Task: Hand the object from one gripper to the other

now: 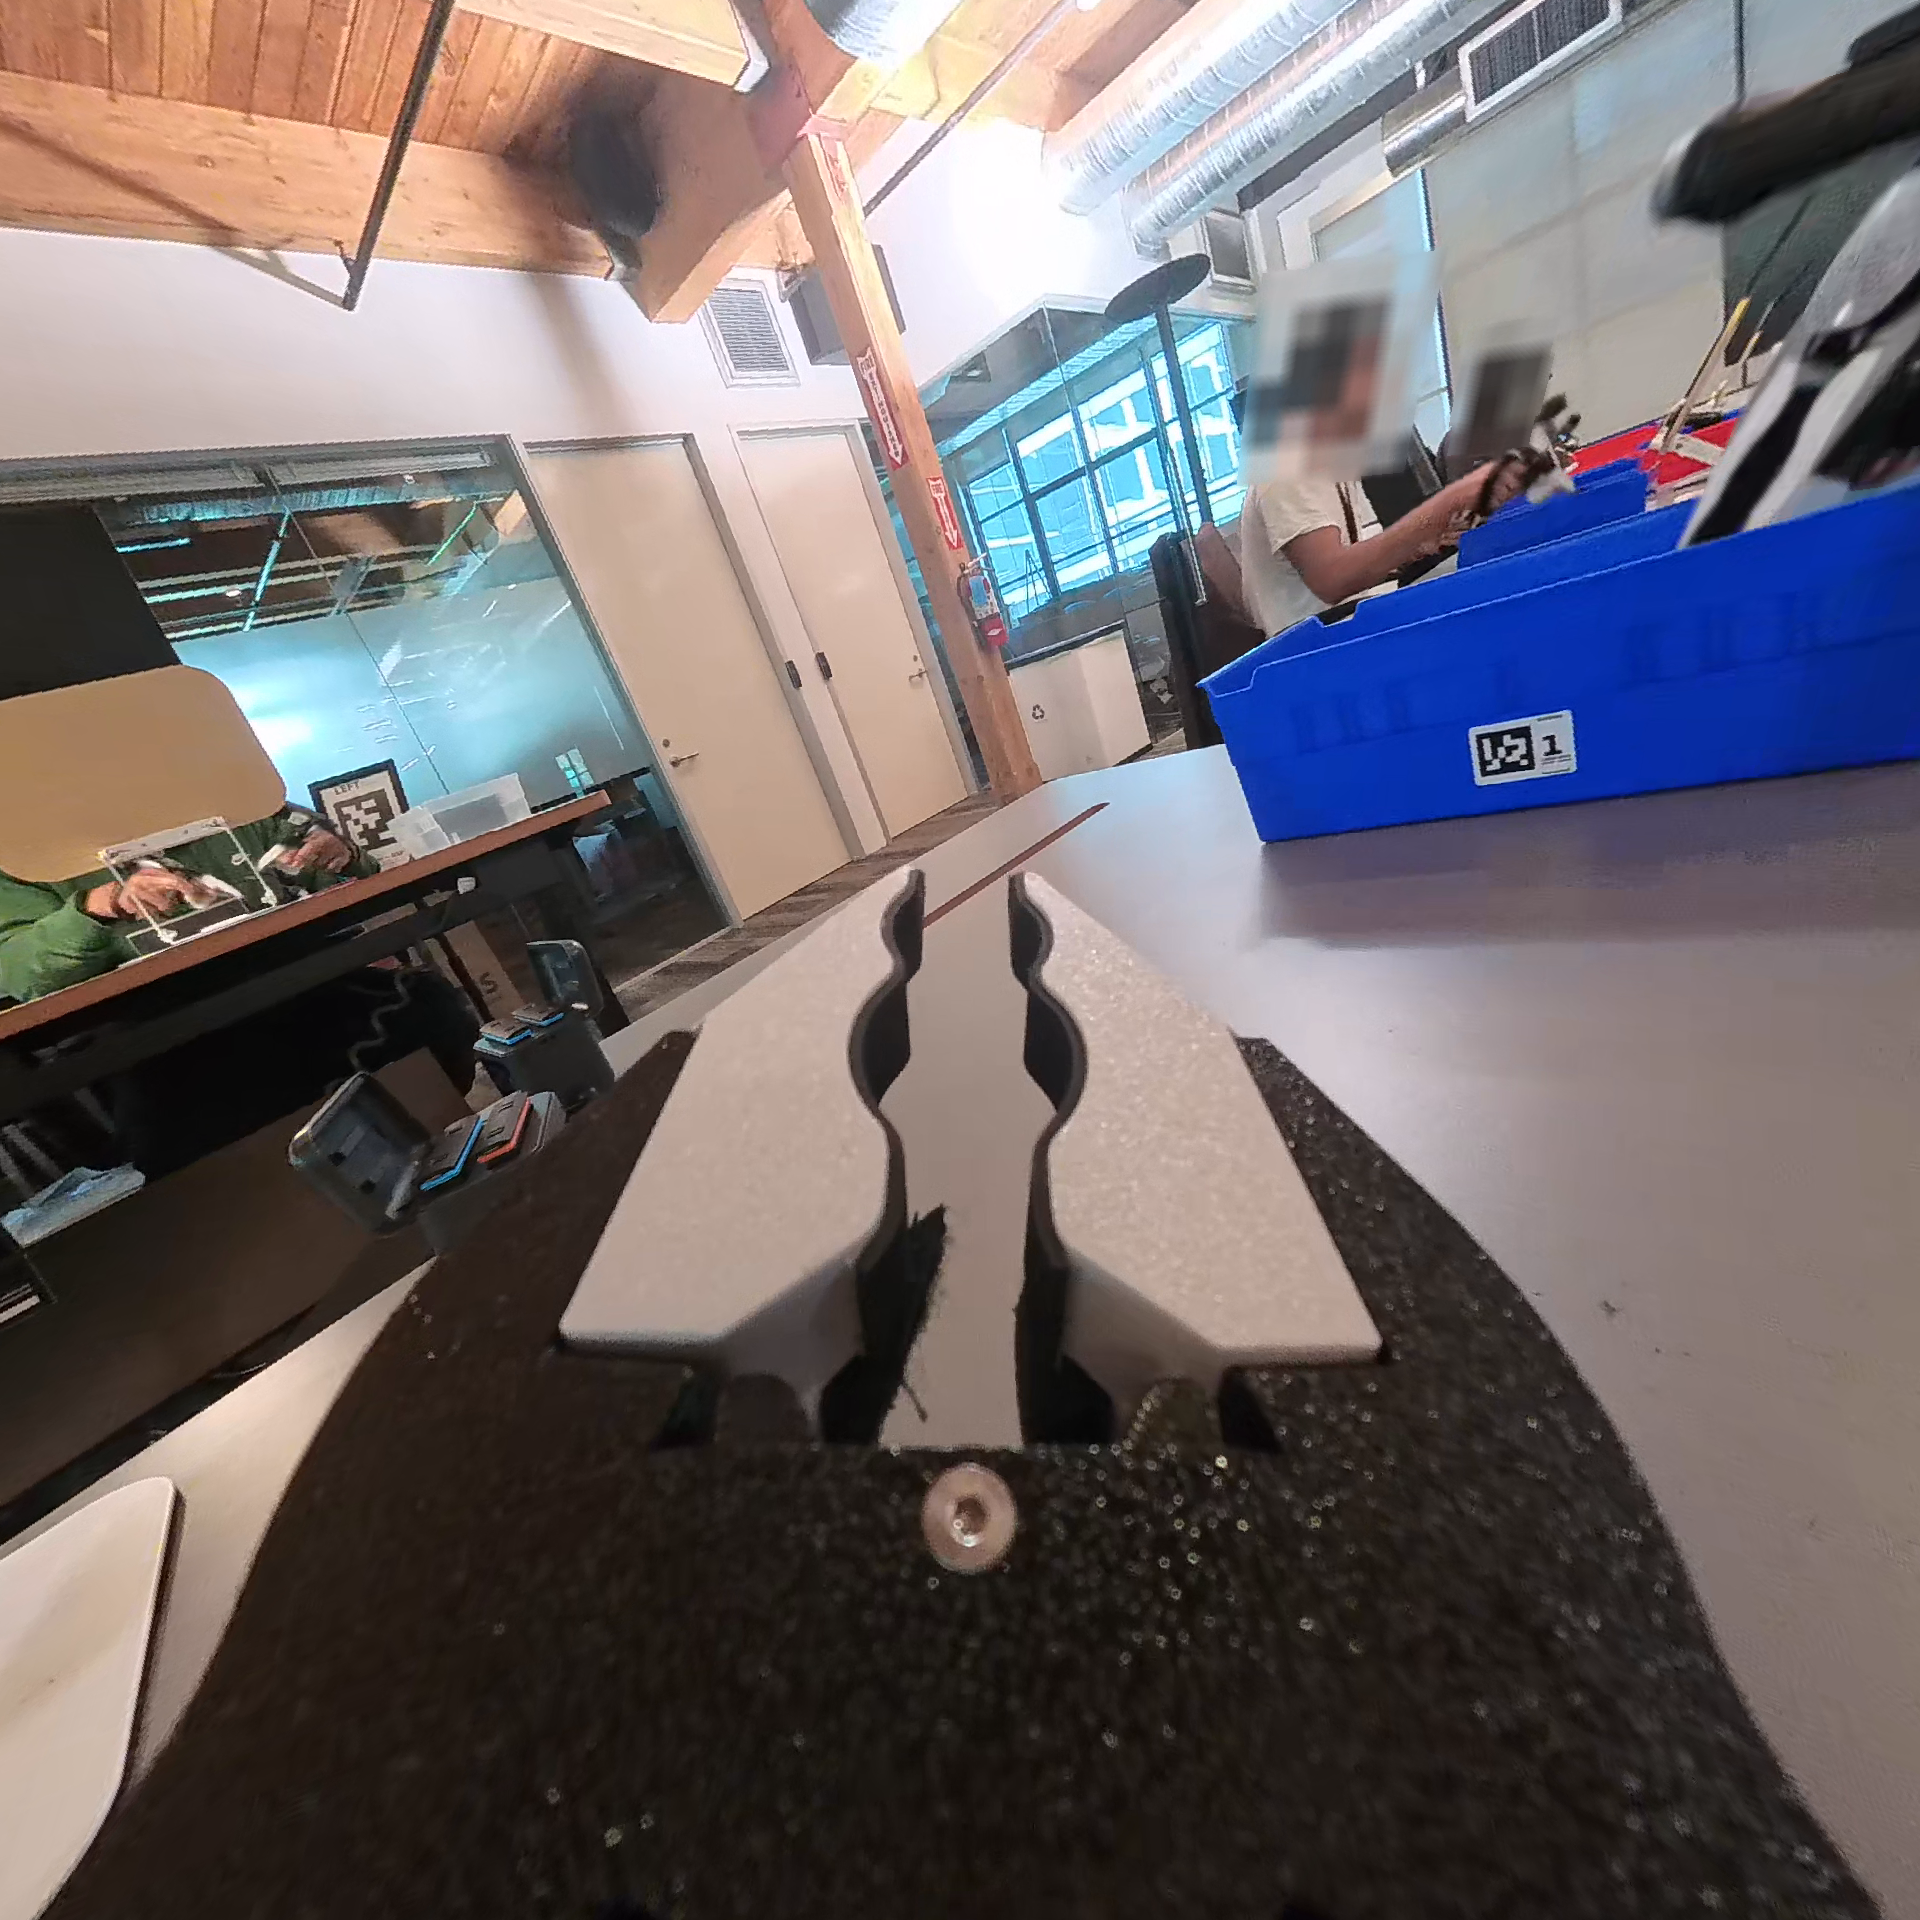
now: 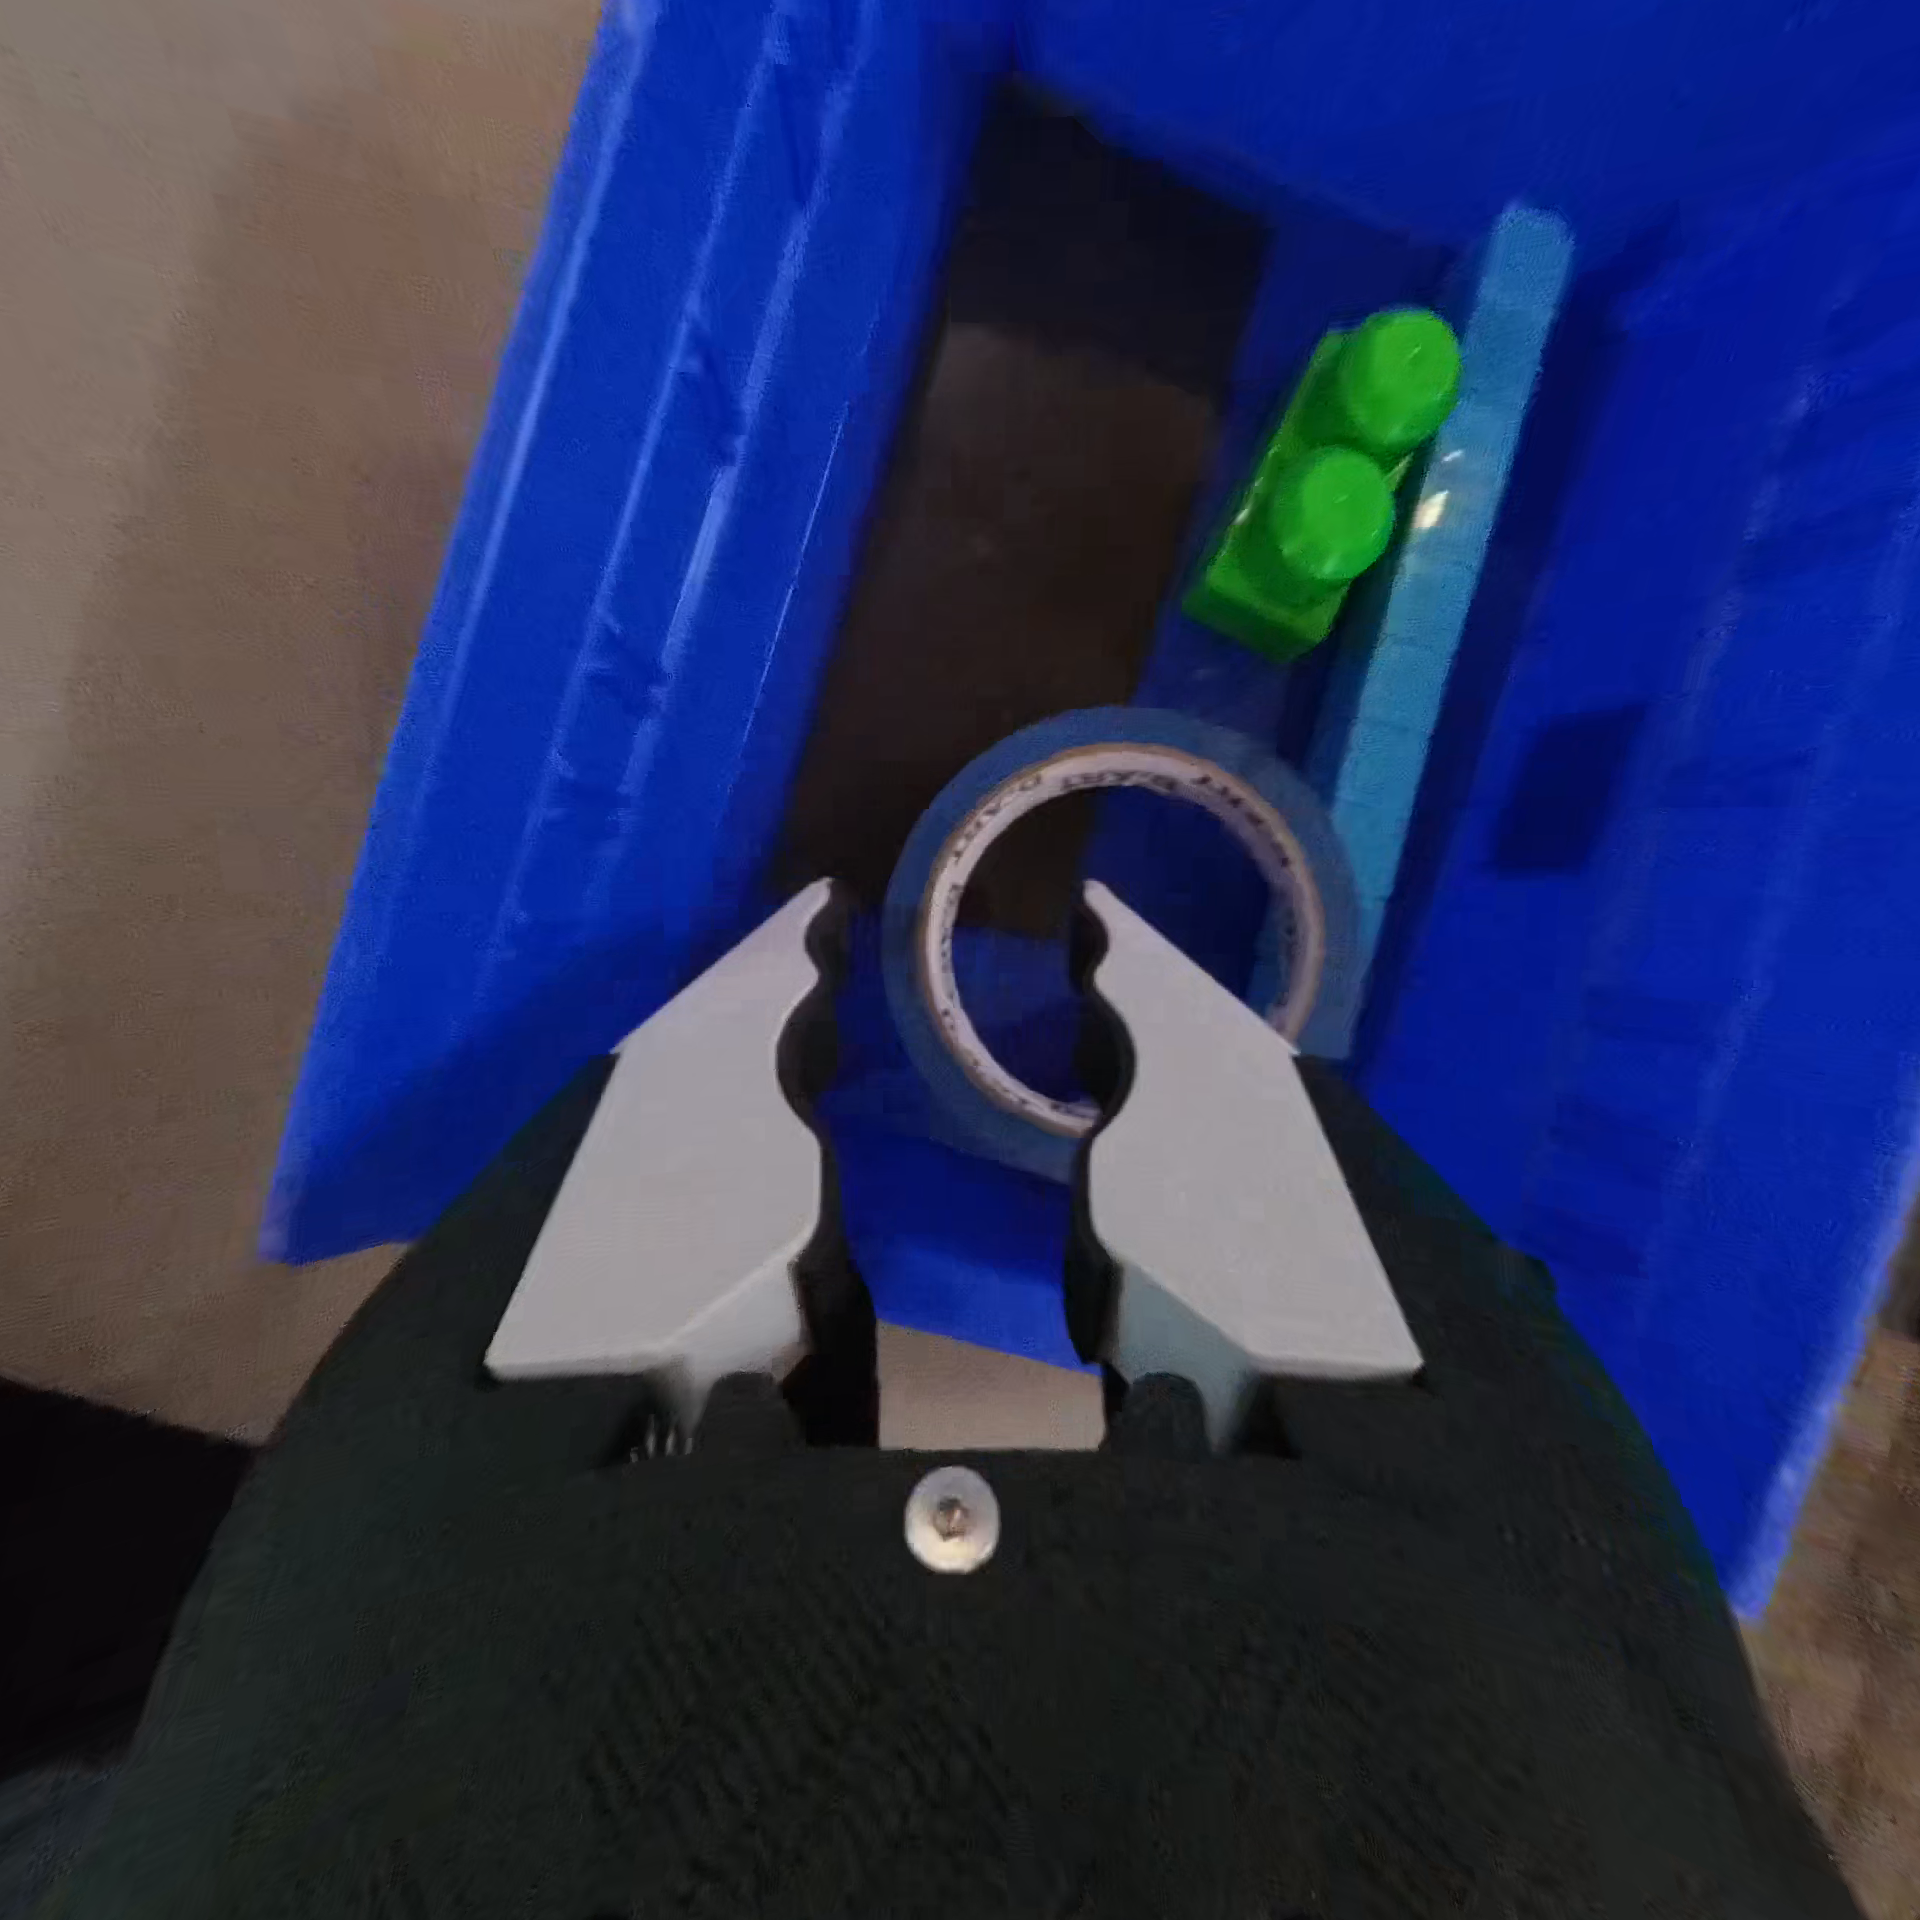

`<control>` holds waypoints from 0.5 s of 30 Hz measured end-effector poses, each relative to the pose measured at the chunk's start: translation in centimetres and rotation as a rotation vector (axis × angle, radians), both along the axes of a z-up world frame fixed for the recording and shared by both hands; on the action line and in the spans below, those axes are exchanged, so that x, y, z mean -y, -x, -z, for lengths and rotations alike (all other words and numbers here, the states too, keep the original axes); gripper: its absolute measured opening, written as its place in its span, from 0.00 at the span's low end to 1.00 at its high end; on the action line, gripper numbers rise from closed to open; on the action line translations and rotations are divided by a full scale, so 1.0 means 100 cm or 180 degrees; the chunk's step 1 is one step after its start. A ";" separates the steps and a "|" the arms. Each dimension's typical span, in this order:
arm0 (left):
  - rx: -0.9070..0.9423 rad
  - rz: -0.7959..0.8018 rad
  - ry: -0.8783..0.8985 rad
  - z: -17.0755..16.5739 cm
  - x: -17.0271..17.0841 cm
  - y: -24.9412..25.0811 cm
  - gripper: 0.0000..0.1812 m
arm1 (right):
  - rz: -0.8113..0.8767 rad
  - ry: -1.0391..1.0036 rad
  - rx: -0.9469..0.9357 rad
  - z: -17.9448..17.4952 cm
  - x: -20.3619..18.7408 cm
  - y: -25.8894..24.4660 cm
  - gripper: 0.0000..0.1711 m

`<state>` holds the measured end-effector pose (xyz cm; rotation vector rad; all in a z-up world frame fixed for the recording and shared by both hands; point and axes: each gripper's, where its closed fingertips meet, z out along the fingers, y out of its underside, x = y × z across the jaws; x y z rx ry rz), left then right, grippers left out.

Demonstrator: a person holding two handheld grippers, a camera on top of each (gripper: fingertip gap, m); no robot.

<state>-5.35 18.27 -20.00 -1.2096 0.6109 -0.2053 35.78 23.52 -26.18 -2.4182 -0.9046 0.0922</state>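
Hovering over the bin: right gripper (image 2: 958,914) points down into the blue bin (image 2: 623,623), motion blur all over this view.
Right gripper opening: jaws parted to a moderate gap, nothing clamped; the near arc of the tape roll shows through that gap, and I cannot tell whether either finger touches it.
Tape roll: blue tape roll (image 2: 1127,925) stands on edge in the bin, pale inner core facing the camera, just beyond the right gripper's fingertips.
Bin contents: a green block (image 2: 1320,499) with two round studs lies farther in, against a lighter blue divider (image 2: 1455,540); it sits apart from the tape roll.
Left gripper: left gripper (image 1: 964,894) lies low over the grey table (image 1: 1558,1039), aimed along the tabletop.
Left gripper opening: jaws narrow, a slim gap between them, holding nothing.
Bin from the left wrist view: the same blue bin (image 1: 1558,707) sits on the table to the right, a marker sticker (image 1: 1522,746) on its side wall; the right gripper (image 1: 1808,416) dips into it from above, blurred.
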 end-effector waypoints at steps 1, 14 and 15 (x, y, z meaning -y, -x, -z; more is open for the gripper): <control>-0.0002 0.0000 0.0015 0.001 -0.001 0.000 0.07 | 0.0082 -0.0321 0.0027 -0.019 -0.005 0.002 0.32; -0.0076 -0.0045 0.0052 0.004 -0.002 0.000 0.06 | -0.0322 -0.2626 -0.3084 -0.111 -0.041 0.285 0.31; -0.0084 -0.0055 0.0058 0.004 -0.002 0.001 0.05 | -0.0213 -0.2614 -0.3138 -0.098 -0.047 0.293 0.31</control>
